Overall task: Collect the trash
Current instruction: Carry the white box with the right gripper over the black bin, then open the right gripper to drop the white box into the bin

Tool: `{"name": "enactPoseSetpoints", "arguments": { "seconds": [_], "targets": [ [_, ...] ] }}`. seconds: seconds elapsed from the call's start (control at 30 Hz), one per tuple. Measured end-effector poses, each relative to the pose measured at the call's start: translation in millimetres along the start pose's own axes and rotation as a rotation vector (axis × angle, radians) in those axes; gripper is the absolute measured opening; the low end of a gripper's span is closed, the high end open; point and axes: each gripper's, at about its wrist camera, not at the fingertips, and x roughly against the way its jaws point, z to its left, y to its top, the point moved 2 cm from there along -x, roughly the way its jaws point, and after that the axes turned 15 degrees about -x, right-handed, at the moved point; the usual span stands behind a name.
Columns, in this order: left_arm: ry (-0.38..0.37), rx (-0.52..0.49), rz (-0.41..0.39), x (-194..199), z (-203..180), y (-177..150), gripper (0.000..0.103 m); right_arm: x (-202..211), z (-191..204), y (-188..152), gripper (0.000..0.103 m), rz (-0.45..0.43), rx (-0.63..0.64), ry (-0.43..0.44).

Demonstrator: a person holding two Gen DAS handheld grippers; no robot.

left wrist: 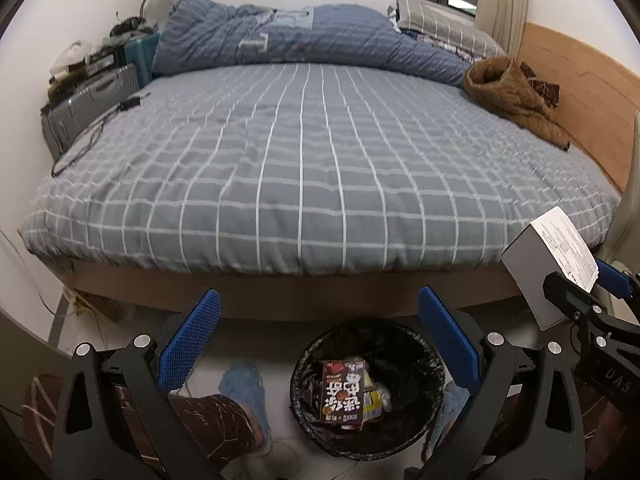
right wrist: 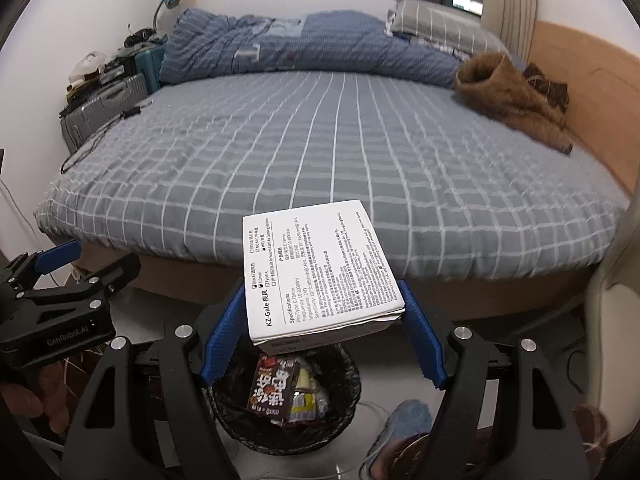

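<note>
In the left wrist view: left gripper (left wrist: 319,338) standing wide, nothing between the pads, above the black-lined bin (left wrist: 370,390) with wrappers inside. In the right wrist view: right gripper (right wrist: 324,334) clamping the white box (right wrist: 320,268) by its sides, over the bin (right wrist: 286,400) at the bed's (right wrist: 320,140) foot.

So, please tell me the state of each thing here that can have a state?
White box: held in the right tool, above the bin.
Right tool: shut on the white box.
Left tool: open, holding nothing.
Trash bin: lined with a black bag, open, wrappers inside.
Duvet: bunched at the far side of the bed.
</note>
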Motion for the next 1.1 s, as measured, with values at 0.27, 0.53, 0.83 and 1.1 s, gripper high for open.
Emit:
{"name": "enactPoseSetpoints", "arguments": {
  "seconds": [0.27,0.53,0.83,1.1],
  "targets": [
    [-0.054,0.003,0.059,-51.9,-1.4,-17.7,0.097,-57.3,-5.0,-30.1,0.071,0.104,0.001,-0.008],
    [-0.057,-0.017,0.131,-92.2,-6.6,-28.0,0.097,-94.6,-3.2,-40.2,0.071,0.187,-0.012,-0.003],
    [-0.039,-0.016,0.194,-117.3,1.9,-47.8,0.097,-129.4,6.3,-61.1,0.071,0.300,0.013,-0.018],
    [-0.024,0.006,0.202,-117.1,14.0,-55.2,0.097,-134.4,18.7,-68.1,0.082,0.299,0.054,-0.006]
  ]
}}
